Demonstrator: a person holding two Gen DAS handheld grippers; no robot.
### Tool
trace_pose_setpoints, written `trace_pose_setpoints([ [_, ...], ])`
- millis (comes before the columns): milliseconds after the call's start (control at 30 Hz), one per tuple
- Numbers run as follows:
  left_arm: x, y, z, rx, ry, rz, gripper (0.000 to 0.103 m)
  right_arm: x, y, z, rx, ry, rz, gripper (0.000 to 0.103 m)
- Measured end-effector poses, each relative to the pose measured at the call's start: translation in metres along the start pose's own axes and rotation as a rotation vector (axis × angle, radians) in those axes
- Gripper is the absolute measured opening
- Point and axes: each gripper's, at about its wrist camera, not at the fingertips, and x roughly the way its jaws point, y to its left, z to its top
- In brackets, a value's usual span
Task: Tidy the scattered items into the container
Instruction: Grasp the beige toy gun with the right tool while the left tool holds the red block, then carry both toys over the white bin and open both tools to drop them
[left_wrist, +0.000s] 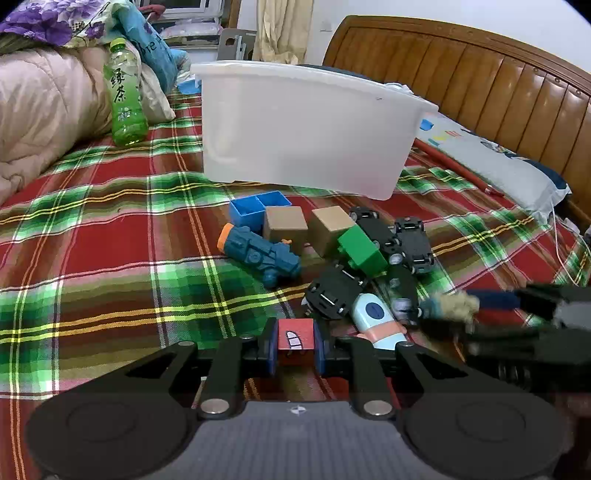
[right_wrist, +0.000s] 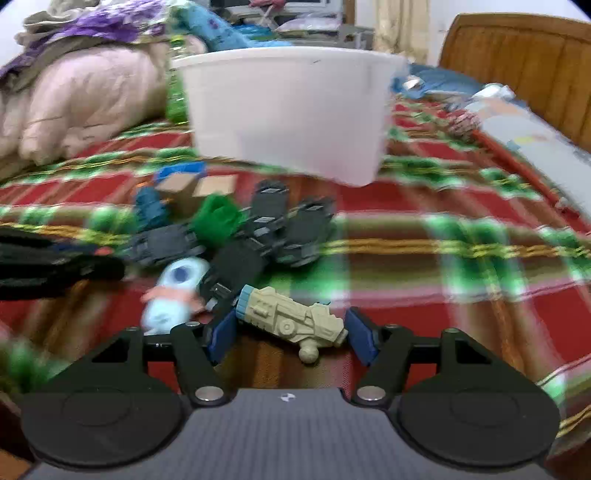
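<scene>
Red cube (left_wrist: 295, 341) sits pinched in the left gripper (left_wrist: 296, 349), while the right gripper (right_wrist: 291, 338) straddles, jaws apart, a beige toy gun (right_wrist: 291, 319) on the plaid bedsheet (left_wrist: 110, 229).

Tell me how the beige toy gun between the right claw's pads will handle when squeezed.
The beige toy gun looks like rigid moulded plastic, so probably stiff and light. It lies diagonally across the right claw, so it may pivot. Its bumpy ridges should limit slipping.
</scene>
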Motion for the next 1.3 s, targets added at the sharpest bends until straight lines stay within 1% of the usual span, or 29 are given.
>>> trace_pose_setpoints([
  [100,-0.002,-0.002,-0.001,0.001,0.001,-0.004,0.022,-0.005,0.010,-0.005,-0.080,-0.031,-0.014,0.068],
  [167,-0.003,-0.003,-0.001,0.004,0.003,-0.007,0.022,-0.004,0.010,-0.005,-0.125,-0.021,-0.032,0.068],
  [233,-0.004,-0.004,-0.002,0.007,0.003,-0.010,0.022,-0.001,0.007,-0.005,-0.154,0.001,-0.018,0.068],
  [300,-0.004,-0.005,-0.003,0.004,0.007,-0.014,0.022,-0.001,0.007,-0.007,-0.188,-0.009,-0.002,0.067],
  [400,-0.004,-0.008,-0.003,0.001,0.006,-0.017,0.022,-0.001,0.009,-0.007,-0.192,-0.004,0.000,0.066],
  [467,-0.006,-0.011,0.000,0.008,-0.003,-0.018,0.022,-0.003,0.010,-0.005,-0.167,-0.006,0.000,0.065],
  [633,-0.021,-0.015,0.018,0.037,-0.050,-0.011,0.022,-0.020,0.010,0.013,-0.145,-0.092,-0.019,0.065],
  [833,-0.035,-0.020,0.062,0.051,-0.122,-0.014,0.022,-0.031,0.008,0.050,-0.128,-0.170,-0.034,0.065],
  [1033,-0.044,-0.020,0.126,0.070,-0.221,-0.015,0.022,-0.037,0.006,0.100,-0.120,-0.260,-0.047,0.065],
  [1133,-0.042,-0.021,0.155,0.079,-0.256,-0.001,0.022,-0.038,0.003,0.127,-0.121,-0.304,-0.057,0.065],
  [1300,-0.025,-0.023,0.193,0.086,-0.278,0.016,0.022,-0.024,-0.002,0.167,-0.115,-0.348,-0.061,0.065],
])
